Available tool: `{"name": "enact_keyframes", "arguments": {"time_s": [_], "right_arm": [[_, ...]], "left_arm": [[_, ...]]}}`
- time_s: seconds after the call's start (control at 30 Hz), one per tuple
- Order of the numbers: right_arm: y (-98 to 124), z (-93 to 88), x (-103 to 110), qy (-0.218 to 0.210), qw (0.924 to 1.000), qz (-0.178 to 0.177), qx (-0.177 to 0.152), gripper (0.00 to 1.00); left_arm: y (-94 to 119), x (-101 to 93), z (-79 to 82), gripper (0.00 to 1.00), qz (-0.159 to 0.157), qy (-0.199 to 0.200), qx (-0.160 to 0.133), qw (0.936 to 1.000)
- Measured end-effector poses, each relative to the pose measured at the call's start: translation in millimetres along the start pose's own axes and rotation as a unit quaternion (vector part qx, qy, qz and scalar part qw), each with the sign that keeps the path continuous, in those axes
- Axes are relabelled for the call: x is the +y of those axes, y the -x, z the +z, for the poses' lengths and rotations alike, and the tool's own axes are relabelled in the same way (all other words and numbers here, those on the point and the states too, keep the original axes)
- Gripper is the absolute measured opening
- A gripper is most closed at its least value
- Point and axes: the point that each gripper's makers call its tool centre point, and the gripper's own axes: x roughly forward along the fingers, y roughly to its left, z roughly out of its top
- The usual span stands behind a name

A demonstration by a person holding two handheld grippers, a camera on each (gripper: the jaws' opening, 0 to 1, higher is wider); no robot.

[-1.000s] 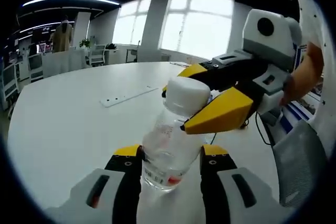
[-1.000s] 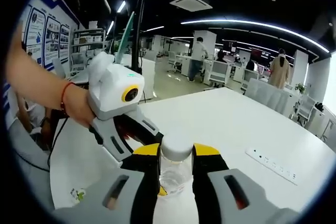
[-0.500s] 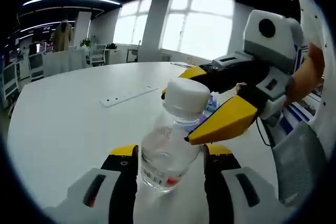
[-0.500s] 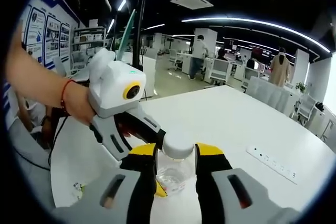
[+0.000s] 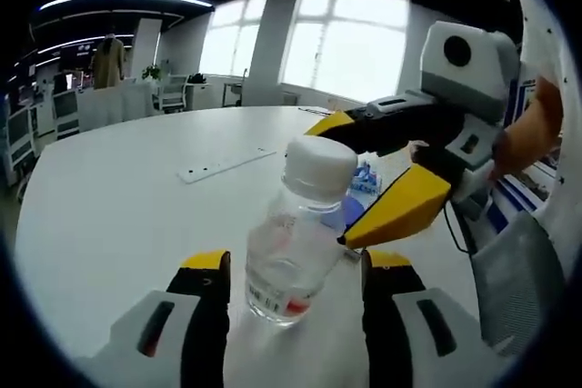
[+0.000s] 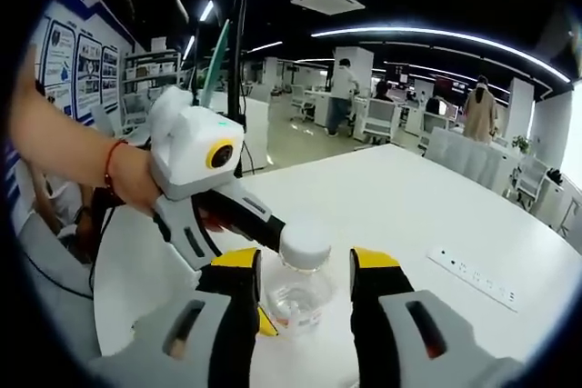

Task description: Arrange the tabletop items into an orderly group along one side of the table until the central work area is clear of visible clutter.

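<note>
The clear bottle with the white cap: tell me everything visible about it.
The bottle is a small clear plastic one with a white screw cap and a label low on its body showing a barcode and a red patch. It looks nearly empty. It stands on the white table, leaning in the left gripper view. It sits between the open jaws of the left gripper and of the right gripper, with gaps on both sides.

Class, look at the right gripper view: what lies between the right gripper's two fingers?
In the right gripper view, a clear bottle with a white cap stands on the white table between the right gripper's open fingers, gaps either side.
</note>
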Motion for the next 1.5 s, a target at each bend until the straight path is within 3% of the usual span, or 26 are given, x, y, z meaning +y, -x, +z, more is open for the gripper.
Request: {"name": "enact_keyframes", "arguments": {"time_s": [0.47,0.6,1.07,1.5], "right_arm": [[13.9,-6.5,-7.6,-0.018,0.9998,-0.001,0.003,0.48],[15.7,-10.6,-6.9,-0.028,0.9996,0.007,0.009,0.55],[33.0,-16.4,-6.1,-0.039,0.9988,0.026,0.014,0.62],[52.9,-34.4,0.5,-0.034,0.9975,0.045,0.043,0.64]], "left_arm": [[12.3,-0.6,-2.1,0.69,0.015,0.015,0.002,0.9998],[16.4,-0.6,-3.2,0.72,0.02,0.019,0.002,0.9996],[38.0,-4.8,-3.3,0.78,0.043,0.029,0.004,0.9986],[62.3,-15.4,4.1,0.79,0.063,0.037,-0.007,0.9973]]}}
